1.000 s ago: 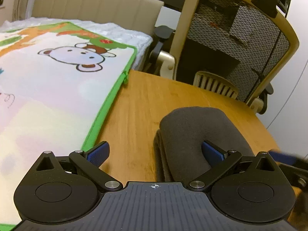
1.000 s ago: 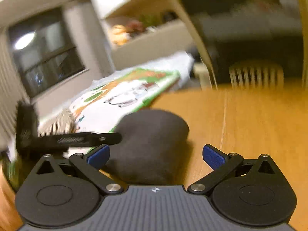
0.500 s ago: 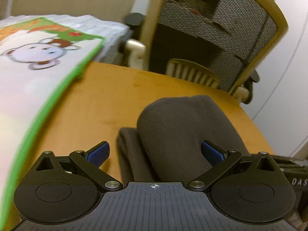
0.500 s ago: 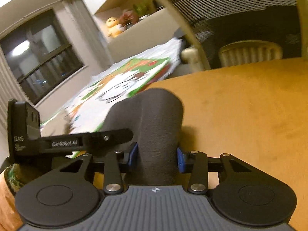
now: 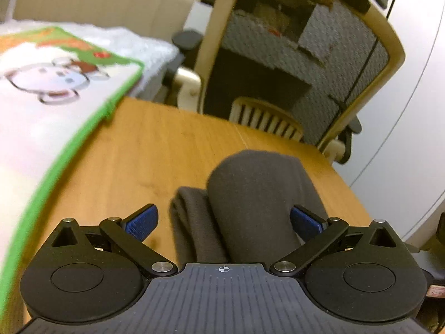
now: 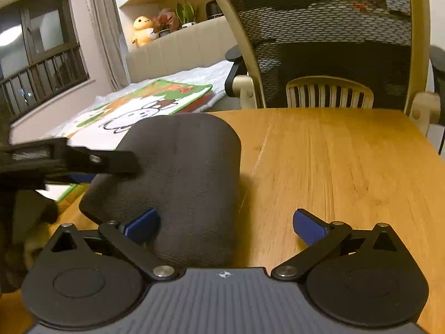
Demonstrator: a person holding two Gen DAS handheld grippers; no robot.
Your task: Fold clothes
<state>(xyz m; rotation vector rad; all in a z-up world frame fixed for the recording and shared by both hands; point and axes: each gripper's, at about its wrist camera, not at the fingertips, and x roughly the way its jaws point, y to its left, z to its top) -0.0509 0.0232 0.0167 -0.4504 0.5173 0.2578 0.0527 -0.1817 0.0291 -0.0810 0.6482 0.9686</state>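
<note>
— Where is free room?
— Bare wooden table (image 6: 333,167) from twelve to three o'clock of the folded garment (image 6: 178,172).
— Obstacles?
— Mesh chair (image 6: 319,27) at twelve; cartoon mat (image 5: 41,128) at nine.

Warm wooden table (image 6: 347,161) in front, mesh-backed office chair (image 6: 319,27) pushed up at its far edge. Beyond, beige padded headboard (image 6: 178,50) with yellow plush toy (image 6: 143,30) and potted plants (image 6: 183,14) on its ledge. Dark window (image 6: 41,55) with railing and pale curtain (image 6: 103,30) on left.
</note>
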